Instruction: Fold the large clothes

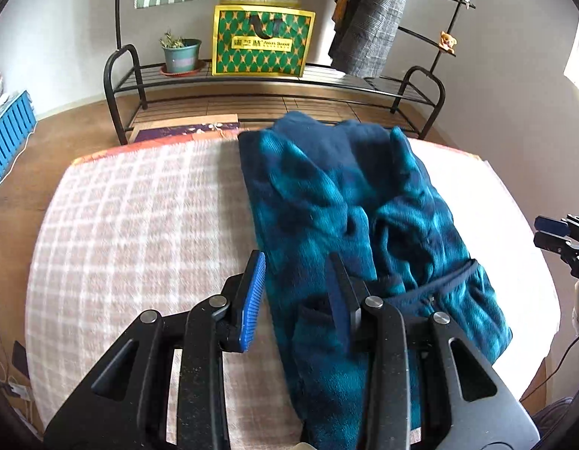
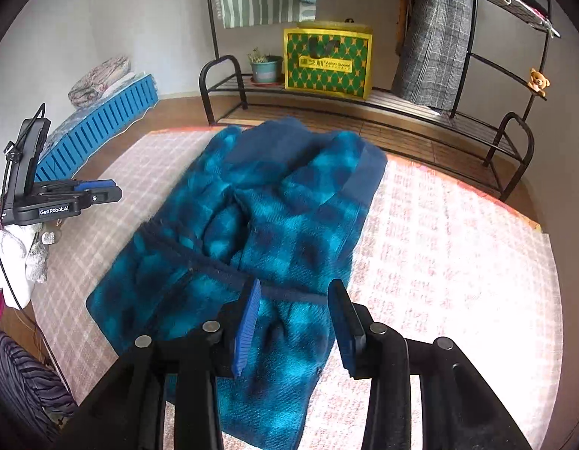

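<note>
A teal and navy checked fleece garment [image 1: 364, 232] lies partly folded into a long strip on the pink checked blanket [image 1: 139, 225]; it also shows in the right wrist view [image 2: 274, 232]. My left gripper [image 1: 297, 281] is open and empty, above the garment's near left edge. My right gripper [image 2: 295, 307] is open and empty, above the garment's near end by a navy trim band. The left gripper [image 2: 98, 191] shows at the left of the right wrist view, the right gripper [image 1: 552, 232] at the right edge of the left wrist view.
A black metal clothes rack [image 1: 252, 82] stands behind the table with a yellow-green bag [image 1: 263, 41], a potted plant [image 1: 180, 54] and hanging clothes [image 2: 432, 37]. A blue slatted crate [image 2: 102, 127] sits at the left. The table's edges are close on both sides.
</note>
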`<control>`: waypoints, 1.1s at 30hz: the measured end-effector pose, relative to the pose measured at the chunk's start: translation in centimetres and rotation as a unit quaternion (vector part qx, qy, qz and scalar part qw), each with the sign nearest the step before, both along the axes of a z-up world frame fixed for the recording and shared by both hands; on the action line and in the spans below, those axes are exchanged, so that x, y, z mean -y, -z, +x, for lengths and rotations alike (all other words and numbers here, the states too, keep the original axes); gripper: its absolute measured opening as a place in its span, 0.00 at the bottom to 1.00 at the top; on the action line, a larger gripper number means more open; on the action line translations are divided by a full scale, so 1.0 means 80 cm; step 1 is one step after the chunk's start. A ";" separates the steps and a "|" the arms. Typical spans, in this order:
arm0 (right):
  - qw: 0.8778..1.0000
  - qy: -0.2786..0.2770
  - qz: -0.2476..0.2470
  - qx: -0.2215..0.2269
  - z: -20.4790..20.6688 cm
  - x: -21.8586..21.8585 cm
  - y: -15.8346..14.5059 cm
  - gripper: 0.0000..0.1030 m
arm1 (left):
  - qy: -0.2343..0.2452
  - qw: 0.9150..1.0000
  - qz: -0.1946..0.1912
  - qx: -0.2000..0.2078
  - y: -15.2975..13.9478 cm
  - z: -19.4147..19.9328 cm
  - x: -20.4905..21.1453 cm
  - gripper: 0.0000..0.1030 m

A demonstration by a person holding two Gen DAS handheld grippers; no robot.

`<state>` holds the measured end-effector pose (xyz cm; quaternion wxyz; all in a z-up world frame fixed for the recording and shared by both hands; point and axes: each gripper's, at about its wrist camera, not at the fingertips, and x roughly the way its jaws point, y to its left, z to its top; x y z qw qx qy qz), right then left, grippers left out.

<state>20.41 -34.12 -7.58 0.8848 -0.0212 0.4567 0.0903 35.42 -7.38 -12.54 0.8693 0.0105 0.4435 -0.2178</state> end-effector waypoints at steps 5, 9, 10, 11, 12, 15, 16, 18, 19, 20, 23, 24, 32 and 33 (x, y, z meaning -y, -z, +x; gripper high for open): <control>1.000 0.007 -0.023 0.015 0.048 0.023 -0.029 0.37 | -0.023 1.000 -0.002 -0.003 -0.012 0.071 -0.019 0.35; 1.000 0.029 -0.010 0.006 0.101 0.043 -0.001 0.37 | -0.021 1.000 -0.014 -0.015 0.014 0.114 -0.019 0.35; 0.999 0.034 -0.002 0.002 0.114 0.048 0.009 0.37 | -0.017 1.000 -0.011 -0.017 0.025 0.123 -0.014 0.35; 0.999 0.038 0.005 0.000 0.127 0.050 0.021 0.37 | -0.013 1.000 -0.007 -0.019 0.036 0.131 -0.009 0.35; 0.999 0.040 0.012 -0.002 0.138 0.050 0.032 0.37 | -0.009 1.000 -0.006 -0.023 0.048 0.140 -0.004 0.35; 0.999 0.039 0.023 -0.009 0.177 0.047 0.068 0.36 | -0.002 0.999 -0.010 -0.042 0.083 0.167 0.012 0.35; 0.999 0.037 0.023 -0.013 0.188 0.045 0.080 0.36 | 0.000 0.999 -0.009 -0.046 0.094 0.175 0.017 0.35; 0.999 0.031 0.017 -0.018 0.207 0.036 0.100 0.35 | 0.009 0.998 -0.008 -0.055 0.113 0.190 0.028 0.35; 0.999 0.029 0.017 -0.020 0.215 0.033 0.110 0.35 | 0.012 0.998 -0.013 -0.062 0.122 0.198 0.035 0.35; 0.999 0.025 0.023 -0.023 0.224 0.030 0.119 0.35 | 0.017 0.997 -0.020 -0.070 0.130 0.205 0.042 0.35; 0.999 0.011 0.039 -0.035 0.246 0.018 0.141 0.35 | 0.044 0.996 -0.018 -0.074 0.147 0.215 0.077 0.35; 0.998 0.005 0.041 -0.038 0.250 0.012 0.149 0.35 | 0.056 0.996 -0.013 -0.072 0.153 0.216 0.089 0.35; 0.998 -0.046 -0.019 -0.046 0.268 -0.037 0.182 0.36 | 0.087 0.995 0.000 -0.047 0.155 0.217 0.112 0.35; 0.997 -0.050 -0.010 -0.053 0.269 -0.031 0.177 0.36 | 0.083 0.995 -0.015 -0.059 0.149 0.221 0.100 0.35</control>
